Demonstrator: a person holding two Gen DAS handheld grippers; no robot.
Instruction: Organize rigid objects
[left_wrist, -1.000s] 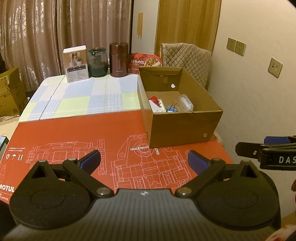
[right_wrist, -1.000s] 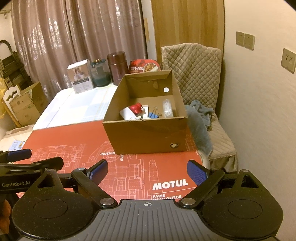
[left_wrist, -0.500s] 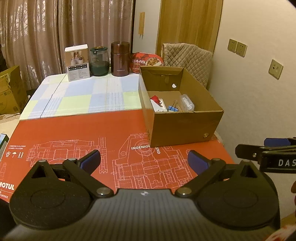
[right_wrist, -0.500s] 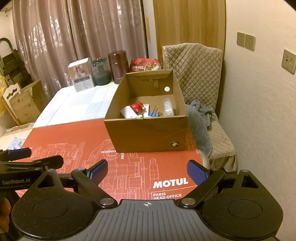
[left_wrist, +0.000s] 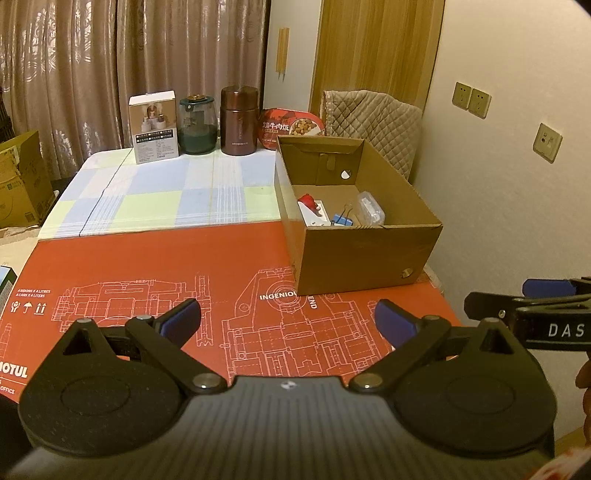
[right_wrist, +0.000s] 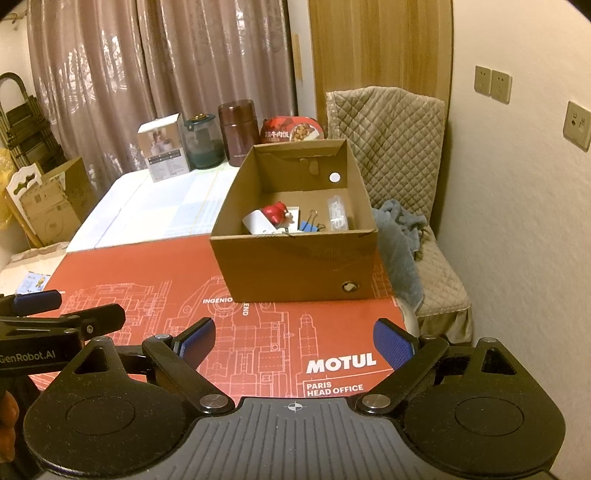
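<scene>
An open cardboard box (left_wrist: 369, 254) (right_wrist: 295, 266) stands on the red printed sheet (left_wrist: 166, 266) (right_wrist: 147, 273). Inside it lie a red and white toy (right_wrist: 275, 213), a blue binder clip (right_wrist: 308, 226), a white card (right_wrist: 256, 222) and a clear plastic case (right_wrist: 338, 214). My left gripper (left_wrist: 288, 321) is open over the red sheet, short of the box, with nothing between its blue pads. My right gripper (right_wrist: 293, 341) is open too, empty, facing the box's front wall. Each gripper shows at the edge of the other's view.
At the table's far edge stand a white carton (left_wrist: 153, 127), a glass jar (left_wrist: 196, 125), a brown flask (left_wrist: 239, 122) and a red food bowl (left_wrist: 291, 127). A quilted chair (right_wrist: 391, 147) with a grey cloth (right_wrist: 399, 240) sits right of the table. Cardboard boxes (right_wrist: 48, 203) stand at left.
Both grippers hold almost still and stay open. The view in both cameras shifts only very slightly; nothing on the table has moved.
</scene>
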